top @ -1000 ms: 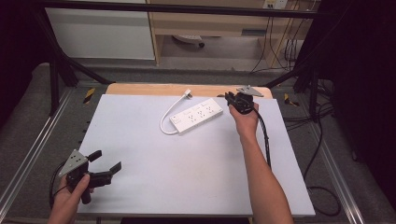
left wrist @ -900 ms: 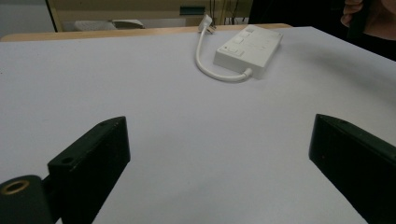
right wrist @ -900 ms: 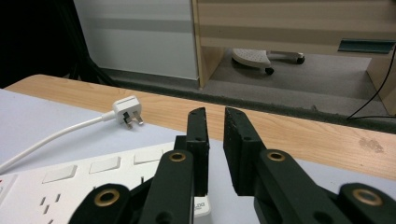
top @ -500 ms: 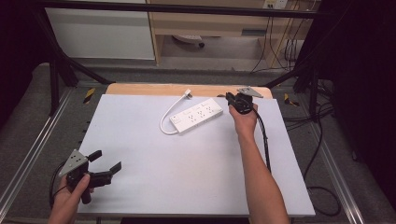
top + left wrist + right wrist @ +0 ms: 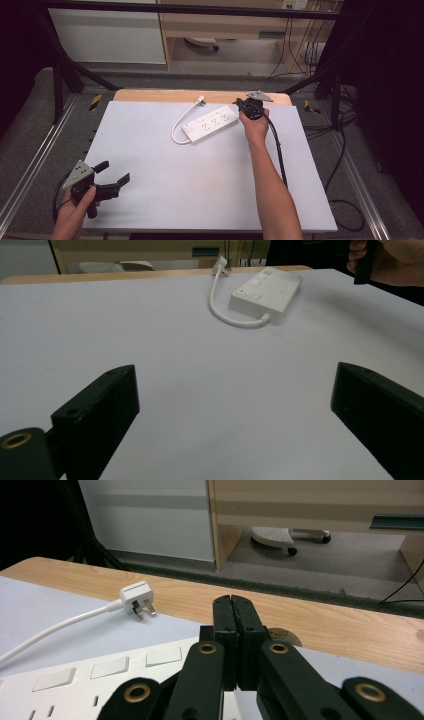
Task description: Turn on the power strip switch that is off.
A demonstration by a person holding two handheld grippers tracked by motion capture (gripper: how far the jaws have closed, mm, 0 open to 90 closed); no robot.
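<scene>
One power strip [image 5: 210, 123] lying upper centre of the frame on the white surface [image 5: 200, 185], its single cord looping to one plug [image 5: 201, 100]. Right claw [image 5: 239, 104] pressed shut and empty at the strip's far end, apparently poised over its switches; next, a careful press down. Left claw [image 5: 114, 174] idle, wide open, lower left.

Power strip at the worktop's far edge

The power strip [image 5: 210, 123] lies near the far edge; its plug [image 5: 201, 100] lies behind it.

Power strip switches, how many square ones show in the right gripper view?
3, in a row along the power strip: one nearest the right gripper, one in the middle, one farthest; more may be hidden.
</scene>
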